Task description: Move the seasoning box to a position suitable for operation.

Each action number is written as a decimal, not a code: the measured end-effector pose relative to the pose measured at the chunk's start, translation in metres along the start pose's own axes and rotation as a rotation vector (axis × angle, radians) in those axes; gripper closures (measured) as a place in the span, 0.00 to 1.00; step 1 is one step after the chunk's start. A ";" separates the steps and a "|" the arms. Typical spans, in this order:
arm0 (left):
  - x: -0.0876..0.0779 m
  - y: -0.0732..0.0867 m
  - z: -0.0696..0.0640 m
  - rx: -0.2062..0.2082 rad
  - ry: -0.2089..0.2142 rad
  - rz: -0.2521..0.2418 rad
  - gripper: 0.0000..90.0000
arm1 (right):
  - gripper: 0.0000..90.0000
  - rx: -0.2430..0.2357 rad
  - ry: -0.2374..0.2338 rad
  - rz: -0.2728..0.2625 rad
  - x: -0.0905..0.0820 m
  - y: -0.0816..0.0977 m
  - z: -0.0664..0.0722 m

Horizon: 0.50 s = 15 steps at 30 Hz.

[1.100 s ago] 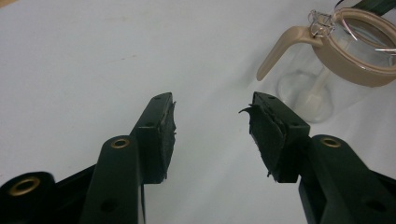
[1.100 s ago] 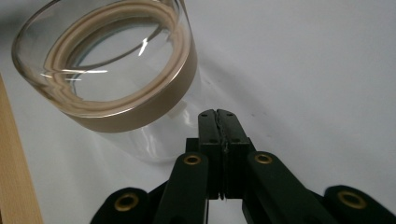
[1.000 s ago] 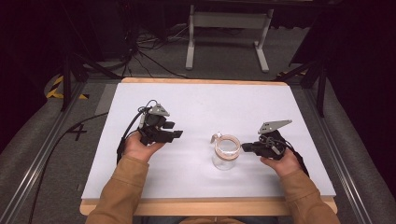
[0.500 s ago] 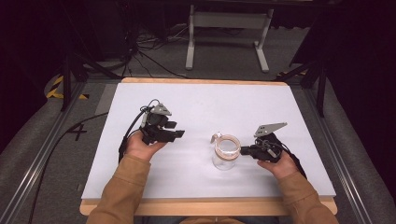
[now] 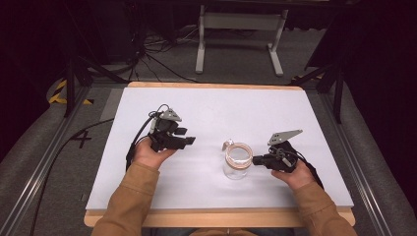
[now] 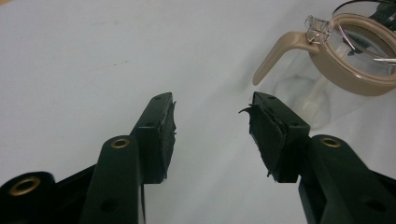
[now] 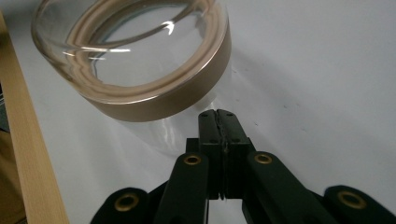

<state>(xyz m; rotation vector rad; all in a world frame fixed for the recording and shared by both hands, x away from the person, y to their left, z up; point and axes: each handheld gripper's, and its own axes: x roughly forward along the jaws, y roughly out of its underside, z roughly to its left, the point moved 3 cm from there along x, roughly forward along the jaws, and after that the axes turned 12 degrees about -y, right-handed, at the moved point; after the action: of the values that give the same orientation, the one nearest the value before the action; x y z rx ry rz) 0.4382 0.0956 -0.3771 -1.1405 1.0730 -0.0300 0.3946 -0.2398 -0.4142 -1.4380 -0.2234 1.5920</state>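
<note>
A clear glass jar [image 5: 237, 161] with a tan band around its mouth stands on the white table [image 5: 216, 110], right of centre. A tan lever with a clear clasp [image 6: 314, 29] juts from its rim. My left gripper [image 5: 190, 141] hovers left of the jar, pointing toward it. Its jaws stand open with nothing between them in the left gripper view [image 6: 210, 126], the jar [image 6: 348, 63] ahead to the upper right. My right gripper [image 5: 256, 160] is at the jar's right side. It is shut [image 7: 218, 117], tips just under the tan band [image 7: 154, 105], holding nothing.
The white sheet covers a wooden tabletop whose front edge [image 5: 221, 216] runs close behind my forearms. Grey rails flank the table. Beyond the far edge are floor cables [image 5: 147, 49] and a metal stand [image 5: 238, 29].
The right gripper has edged slightly closer to the jar. The left gripper and the jar have barely moved.
</note>
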 end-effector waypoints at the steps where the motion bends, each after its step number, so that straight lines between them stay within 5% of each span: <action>1: 0.000 0.000 0.000 0.002 0.001 -0.001 0.56 | 1.00 0.001 -0.007 -0.001 0.000 0.000 0.000; 15: 0.002 -0.001 -0.001 0.004 0.007 0.000 0.56 | 1.00 -0.008 -0.057 0.020 0.004 0.001 0.006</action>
<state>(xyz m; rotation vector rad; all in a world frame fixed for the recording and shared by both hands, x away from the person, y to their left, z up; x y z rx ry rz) 0.4396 0.0932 -0.3776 -1.1375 1.0786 -0.0361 0.3895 -0.2349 -0.4154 -1.4061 -0.2490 1.6517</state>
